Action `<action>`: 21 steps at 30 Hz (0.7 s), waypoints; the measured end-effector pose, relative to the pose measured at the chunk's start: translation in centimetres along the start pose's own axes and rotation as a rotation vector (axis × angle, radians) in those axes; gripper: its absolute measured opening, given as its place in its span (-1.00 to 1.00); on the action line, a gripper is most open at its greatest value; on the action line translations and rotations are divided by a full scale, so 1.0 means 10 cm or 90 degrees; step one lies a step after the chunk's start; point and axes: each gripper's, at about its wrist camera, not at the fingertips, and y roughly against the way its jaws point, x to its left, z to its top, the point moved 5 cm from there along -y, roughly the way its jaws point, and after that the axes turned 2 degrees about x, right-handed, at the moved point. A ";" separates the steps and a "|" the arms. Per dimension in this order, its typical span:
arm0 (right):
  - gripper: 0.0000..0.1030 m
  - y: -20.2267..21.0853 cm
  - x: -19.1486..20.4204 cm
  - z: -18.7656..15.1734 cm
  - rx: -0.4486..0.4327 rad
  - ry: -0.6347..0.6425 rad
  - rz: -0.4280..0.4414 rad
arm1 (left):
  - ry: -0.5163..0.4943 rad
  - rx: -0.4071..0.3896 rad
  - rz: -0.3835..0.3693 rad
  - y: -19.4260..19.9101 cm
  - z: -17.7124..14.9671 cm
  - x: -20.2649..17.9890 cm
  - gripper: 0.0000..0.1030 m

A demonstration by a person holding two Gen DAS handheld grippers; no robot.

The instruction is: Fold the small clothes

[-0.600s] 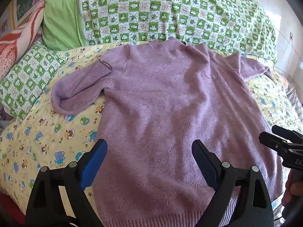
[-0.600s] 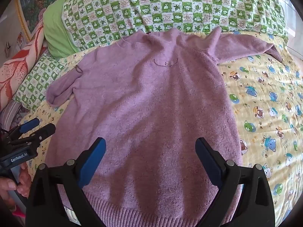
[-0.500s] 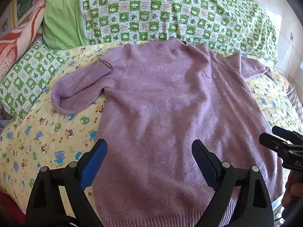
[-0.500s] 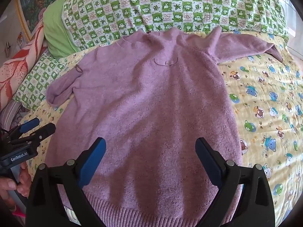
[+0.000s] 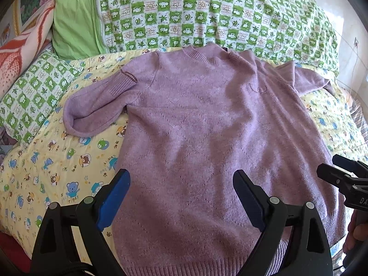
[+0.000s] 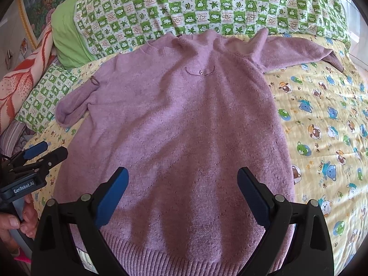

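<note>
A purple sweater (image 5: 207,138) is spread flat on the bedsheet (image 5: 46,172) — pillows (image 5: 207,16) at twelve o'clock; left gripper (image 5: 181,197) and right gripper (image 6: 182,195) are held released, empty — sheet bare at three o'clock.

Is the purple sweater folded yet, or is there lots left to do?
Not folded yet. Done: the purple sweater lies spread flat, front up, on the cartoon-bear quilt. One sleeve is doubled back on itself; the other sleeve stretches out sideways. In hand: nothing. The left gripper and right gripper are open above the hem. All the folding is left.
</note>
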 end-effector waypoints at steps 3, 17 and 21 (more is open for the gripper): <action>0.85 0.00 0.00 0.00 0.000 0.000 0.000 | 0.000 -0.004 0.000 0.00 0.00 0.01 0.78; 0.85 -0.03 0.03 0.02 0.008 0.002 0.003 | -0.006 0.019 0.009 -0.05 0.02 0.02 0.78; 0.85 -0.04 0.03 0.02 0.008 0.002 0.003 | -0.005 0.011 0.000 -0.06 0.04 0.00 0.78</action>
